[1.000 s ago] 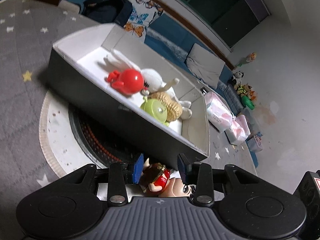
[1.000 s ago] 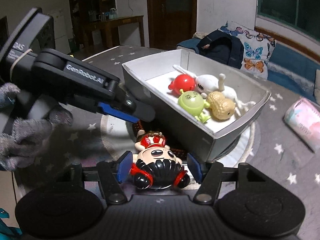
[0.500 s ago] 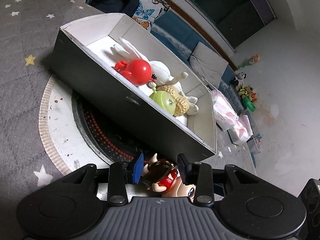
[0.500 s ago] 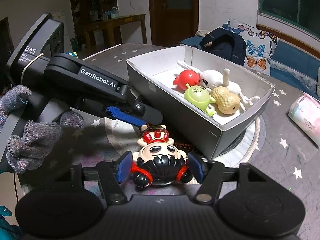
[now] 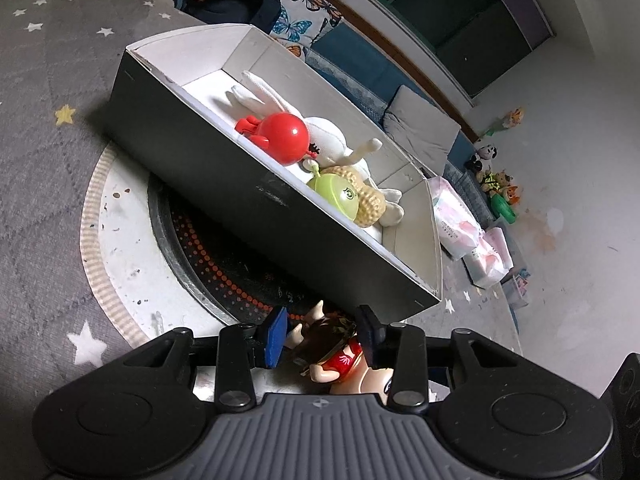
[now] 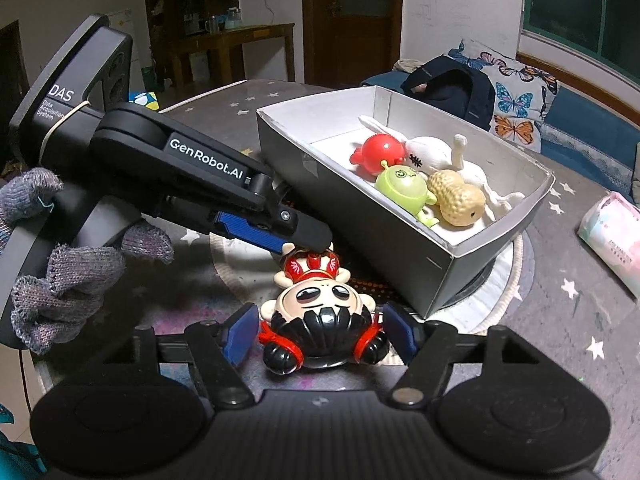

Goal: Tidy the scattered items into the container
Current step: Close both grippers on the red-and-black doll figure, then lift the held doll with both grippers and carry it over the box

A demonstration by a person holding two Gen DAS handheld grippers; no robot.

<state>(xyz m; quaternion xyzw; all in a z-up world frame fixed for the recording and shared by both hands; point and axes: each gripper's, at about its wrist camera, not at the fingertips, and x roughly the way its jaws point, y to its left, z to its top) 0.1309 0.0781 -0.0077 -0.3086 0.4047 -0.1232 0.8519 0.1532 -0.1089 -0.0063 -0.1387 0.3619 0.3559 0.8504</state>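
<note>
A big-headed doll (image 6: pixel 320 300) with black hair buns and a red outfit lies upside down in front of the grey box (image 6: pixel 360 216). Its head sits between the blue pads of my right gripper (image 6: pixel 319 334). Those jaws are opening, with small gaps to the buns. My left gripper (image 5: pixel 323 336) straddles the doll's body (image 5: pixel 332 344); its jaws are also opening and do not press on it. In the right wrist view the left gripper (image 6: pixel 308 242) reaches in from the left over the doll's feet. The box (image 5: pixel 240 184) holds a red ball toy (image 5: pixel 286 136), a green toy (image 5: pixel 338 196), a peanut (image 6: pixel 456 198) and a white plush rabbit (image 6: pixel 432 150).
The box rests on a round black cooktop (image 5: pixel 208 264) inside a pale ring on the star-patterned grey tablecloth (image 5: pixel 48 80). A tissue pack (image 6: pixel 616 236) lies on the table at right. A gloved hand (image 6: pixel 60 280) holds the left gripper. A dark backpack (image 6: pixel 448 84) sits behind the box.
Both grippers' jaws have widened around the doll, and the right pads no longer clamp its head. The left gripper's tip has edged slightly closer over the doll's feet.
</note>
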